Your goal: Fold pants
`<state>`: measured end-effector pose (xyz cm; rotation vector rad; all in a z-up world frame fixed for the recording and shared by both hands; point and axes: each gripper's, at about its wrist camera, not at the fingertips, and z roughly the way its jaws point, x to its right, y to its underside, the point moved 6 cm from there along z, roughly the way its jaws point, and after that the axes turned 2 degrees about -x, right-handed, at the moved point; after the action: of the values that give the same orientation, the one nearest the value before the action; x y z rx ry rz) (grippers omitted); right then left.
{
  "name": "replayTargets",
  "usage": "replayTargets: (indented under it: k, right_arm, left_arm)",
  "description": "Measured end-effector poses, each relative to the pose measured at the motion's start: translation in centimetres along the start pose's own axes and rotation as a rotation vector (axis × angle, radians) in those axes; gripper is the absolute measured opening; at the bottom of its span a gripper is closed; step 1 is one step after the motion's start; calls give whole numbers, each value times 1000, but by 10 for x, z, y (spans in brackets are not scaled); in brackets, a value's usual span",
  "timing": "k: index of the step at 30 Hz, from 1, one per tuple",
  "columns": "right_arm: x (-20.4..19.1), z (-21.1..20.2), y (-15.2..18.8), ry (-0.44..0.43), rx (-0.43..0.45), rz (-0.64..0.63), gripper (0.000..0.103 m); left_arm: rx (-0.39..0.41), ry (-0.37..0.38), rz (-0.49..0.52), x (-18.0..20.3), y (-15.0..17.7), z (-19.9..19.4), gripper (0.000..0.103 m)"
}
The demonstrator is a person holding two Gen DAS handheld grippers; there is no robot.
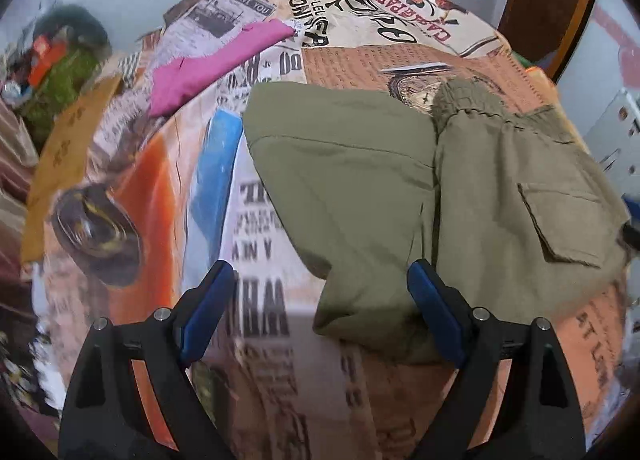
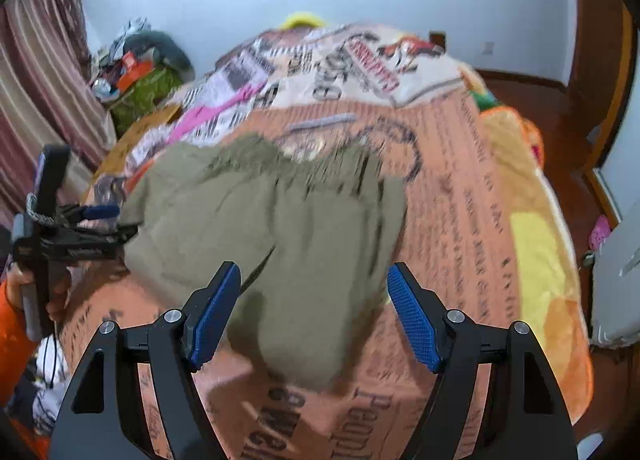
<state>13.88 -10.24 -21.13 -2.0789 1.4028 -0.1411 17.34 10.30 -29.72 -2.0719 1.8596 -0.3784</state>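
Observation:
Olive-green cargo pants [image 1: 400, 187] lie folded in a bundle on the printed bedspread [image 1: 256, 340], with a flap pocket facing up on the right part. My left gripper [image 1: 320, 300] is open and empty, hovering over the pants' near left edge. In the right wrist view the pants [image 2: 272, 227] are blurred and lie in the middle of the bed. My right gripper [image 2: 314, 308] is open and empty above their near edge. The left gripper [image 2: 100, 219] also shows there, at the pants' left side.
A pink garment [image 1: 208, 67] lies on the bed beyond the pants. A cluttered pile [image 2: 132, 71] and striped curtains [image 2: 40, 91] stand at the left. A wooden door [image 2: 596, 99] and red floor are at the right. A plush pillow [image 2: 516, 163] edges the bed.

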Motion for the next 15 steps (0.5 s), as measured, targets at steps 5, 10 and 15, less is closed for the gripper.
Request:
replayTargets:
  k: [5,10,15]
  right_arm:
    - [-1,16,21,19,-40,-26,61]
    - [4,10,26,58,-25,-56,50]
    - [15,11,31,73,-18,-35,50]
  left_arm:
    - [22,-53,-52,-21,12,-5,89]
    - [30,-46,-80,-36,22,-9,90]
    - [26,-107,-127,-56,31,-10,89]
